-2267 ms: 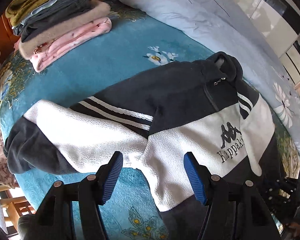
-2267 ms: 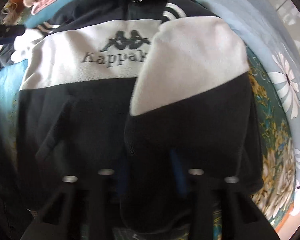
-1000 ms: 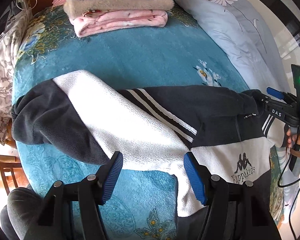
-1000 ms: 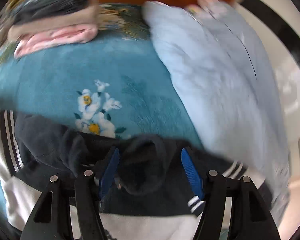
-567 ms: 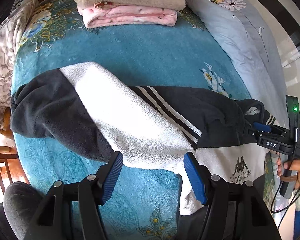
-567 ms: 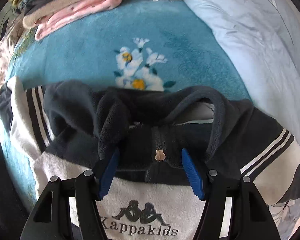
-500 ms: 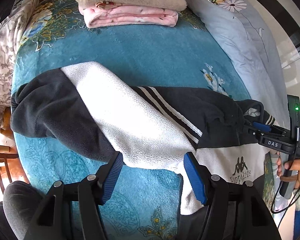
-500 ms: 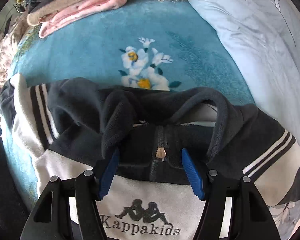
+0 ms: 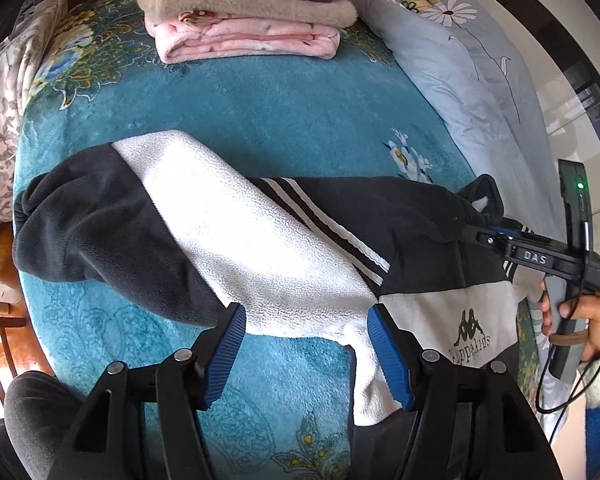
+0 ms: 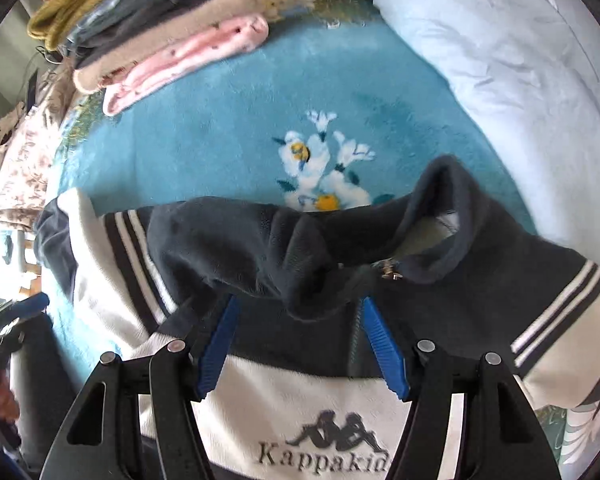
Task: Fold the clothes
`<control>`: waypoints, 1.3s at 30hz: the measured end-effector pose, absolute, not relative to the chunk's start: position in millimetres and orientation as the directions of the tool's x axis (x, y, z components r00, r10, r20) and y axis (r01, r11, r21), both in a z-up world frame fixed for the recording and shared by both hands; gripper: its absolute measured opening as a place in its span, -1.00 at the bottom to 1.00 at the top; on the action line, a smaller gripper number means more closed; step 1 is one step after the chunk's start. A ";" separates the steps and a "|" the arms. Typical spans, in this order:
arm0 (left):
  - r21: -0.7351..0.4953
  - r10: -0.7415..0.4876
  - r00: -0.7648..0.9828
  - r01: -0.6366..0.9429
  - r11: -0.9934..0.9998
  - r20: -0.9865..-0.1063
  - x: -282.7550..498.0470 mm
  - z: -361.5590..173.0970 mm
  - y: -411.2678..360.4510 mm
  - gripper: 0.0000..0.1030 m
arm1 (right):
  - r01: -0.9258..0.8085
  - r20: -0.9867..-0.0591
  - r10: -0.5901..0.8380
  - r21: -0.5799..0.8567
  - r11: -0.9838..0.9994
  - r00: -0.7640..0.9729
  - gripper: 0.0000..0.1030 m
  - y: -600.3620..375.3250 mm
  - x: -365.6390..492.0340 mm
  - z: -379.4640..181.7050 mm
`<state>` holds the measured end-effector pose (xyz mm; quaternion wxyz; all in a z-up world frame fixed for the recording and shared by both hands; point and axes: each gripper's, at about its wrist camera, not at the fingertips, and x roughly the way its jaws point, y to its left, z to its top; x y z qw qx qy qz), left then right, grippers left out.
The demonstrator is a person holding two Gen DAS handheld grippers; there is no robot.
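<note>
Now your left gripper (image 9: 306, 350) hangs with its fingers spread wide, holding nothing, just over the near edge of the white sleeve (image 9: 256, 240) that lies stretched out to the left. The jacket (image 10: 300, 408) lies flat on the blue blanket (image 9: 236, 112), logo up. Over its collar (image 10: 440, 216), your right gripper (image 10: 298, 346) is wide open too; dark fleece bunches between the pads, ungripped. Behind sits a folded pile (image 9: 244, 12), with a pale quilt (image 9: 480, 80) at right.
</note>
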<state>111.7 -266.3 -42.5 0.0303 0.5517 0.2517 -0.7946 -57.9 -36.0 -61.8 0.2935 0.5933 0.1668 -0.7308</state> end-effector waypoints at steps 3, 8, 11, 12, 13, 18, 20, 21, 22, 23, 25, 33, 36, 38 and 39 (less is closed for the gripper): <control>-0.356 0.228 -0.377 0.317 -0.879 -0.898 111.4 -45.0 -263.5 0.30 | 0.651 -0.973 -0.183 0.048 -0.758 -0.142 0.28 -48.4 -53.7 -75.9; -0.359 0.243 -0.345 0.330 -0.873 -0.907 108.7 -57.0 -262.4 0.30 | 0.747 -0.975 -0.129 -0.053 -0.663 -0.183 0.28 -62.1 -34.4 -57.3; -0.362 0.244 -0.354 0.321 -0.875 -0.903 105.2 -56.9 -259.0 0.30 | 0.757 -0.962 -0.174 -0.049 -0.652 -0.212 0.28 -60.1 -37.3 -34.3; -0.361 0.241 -0.359 0.317 -0.877 -0.901 104.6 -55.6 -257.0 0.30 | 0.750 -0.955 -0.194 -0.041 -0.660 -0.223 0.28 -59.6 -43.5 -29.6; -0.363 0.242 -0.365 0.309 -0.879 -0.899 103.6 -54.3 -254.8 0.30 | 0.740 -0.955 -0.199 -0.032 -0.672 -0.222 0.28 -60.2 -50.4 -30.0; -0.363 0.248 -0.369 0.285 -0.887 -0.896 103.3 -52.1 -251.3 0.30 | 0.657 -0.983 -0.166 0.077 -0.750 -0.075 0.28 -59.9 -79.6 -74.3; -0.362 0.248 -0.360 0.296 -0.884 -0.899 102.3 -56.1 -252.9 0.30 | 0.637 -0.986 -0.161 0.104 -0.764 -0.031 0.28 -55.5 -76.0 -89.0; -0.367 0.254 -0.354 0.303 -0.879 -0.900 101.8 -58.9 -253.7 0.30 | 0.630 -0.987 -0.161 0.118 -0.768 -0.011 0.28 -53.4 -73.6 -95.6; -0.372 0.261 -0.346 0.310 -0.875 -0.901 101.4 -61.9 -253.3 0.30 | 0.634 -0.985 -0.172 0.137 -0.761 0.007 0.28 -52.2 -69.3 -98.9; -0.374 0.266 -0.337 0.313 -0.873 -0.903 101.1 -64.5 -251.8 0.30 | 0.635 -0.981 -0.192 0.166 -0.755 0.027 0.28 -51.5 -66.1 -101.3; -0.369 0.267 -0.326 0.305 -0.878 -0.907 101.5 -67.1 -247.3 0.30 | 0.623 -0.966 -0.253 0.232 -0.747 0.055 0.28 -51.3 -64.4 -103.6; -0.358 0.258 -0.323 0.306 -0.882 -0.911 101.0 -67.5 -243.5 0.30 | 0.374 -0.835 -0.544 0.480 -0.794 -0.081 0.28 -41.8 -105.4 -95.1; -0.355 0.252 -0.321 0.319 -0.879 -0.913 100.6 -68.2 -247.5 0.30 | 0.368 -0.787 -0.596 0.514 -0.775 -0.157 0.28 -55.7 -127.1 -75.5; -0.353 0.250 -0.318 0.328 -0.876 -0.914 100.7 -68.9 -250.2 0.30 | 0.381 -0.793 -0.586 0.496 -0.780 -0.167 0.28 -71.9 -144.0 -68.4; -0.354 0.249 -0.320 0.332 -0.874 -0.914 101.3 -68.6 -251.8 0.30 | 0.387 -0.805 -0.570 0.479 -0.788 -0.163 0.28 -80.8 -152.7 -67.2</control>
